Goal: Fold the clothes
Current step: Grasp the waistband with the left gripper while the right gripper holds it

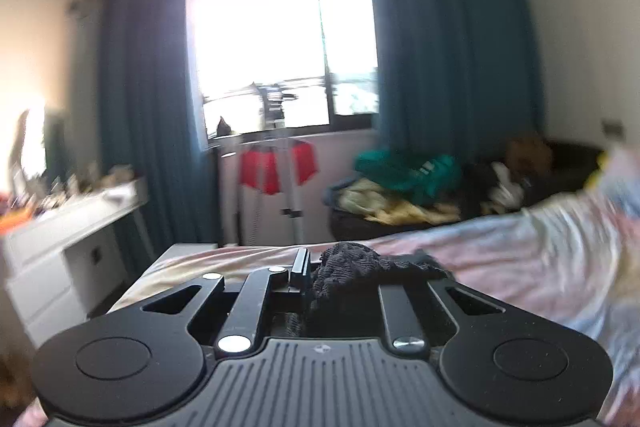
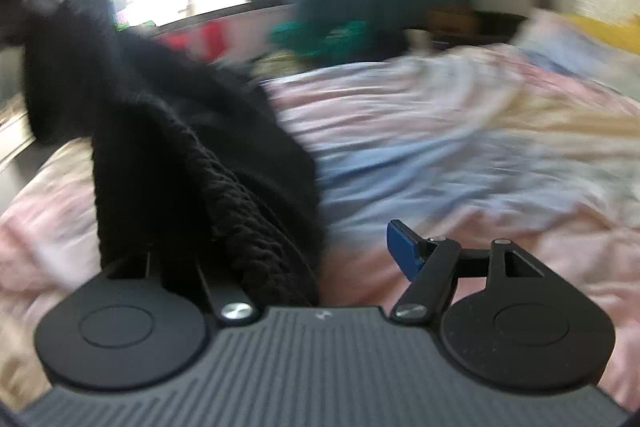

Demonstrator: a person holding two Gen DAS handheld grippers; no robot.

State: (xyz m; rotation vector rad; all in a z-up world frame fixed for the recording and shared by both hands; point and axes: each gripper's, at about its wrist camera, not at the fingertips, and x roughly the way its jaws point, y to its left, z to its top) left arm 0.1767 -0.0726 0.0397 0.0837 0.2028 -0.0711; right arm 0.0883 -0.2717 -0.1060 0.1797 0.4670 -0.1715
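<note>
A black knitted garment [image 1: 352,265] is bunched between the fingers of my left gripper [image 1: 312,271], which is shut on it above the foot of the bed. In the right wrist view the same garment [image 2: 180,131] hangs from a blurred grey shape at the upper left and drapes down over the left finger of my right gripper [image 2: 288,247], hiding that finger. The right finger with its blue pad [image 2: 402,247] stands far off to the side, free of the cloth, so the jaws are open. The bed's pink and blue cover [image 2: 460,131] lies rumpled beneath.
A heap of green and yellow clothes [image 1: 400,183] lies on a dark seat beyond the bed. A metal stand with red cloth [image 1: 276,167] is under the window. A cluttered white desk [image 1: 60,231] runs along the left wall. Pillows [image 2: 560,39] lie at the bed's far right.
</note>
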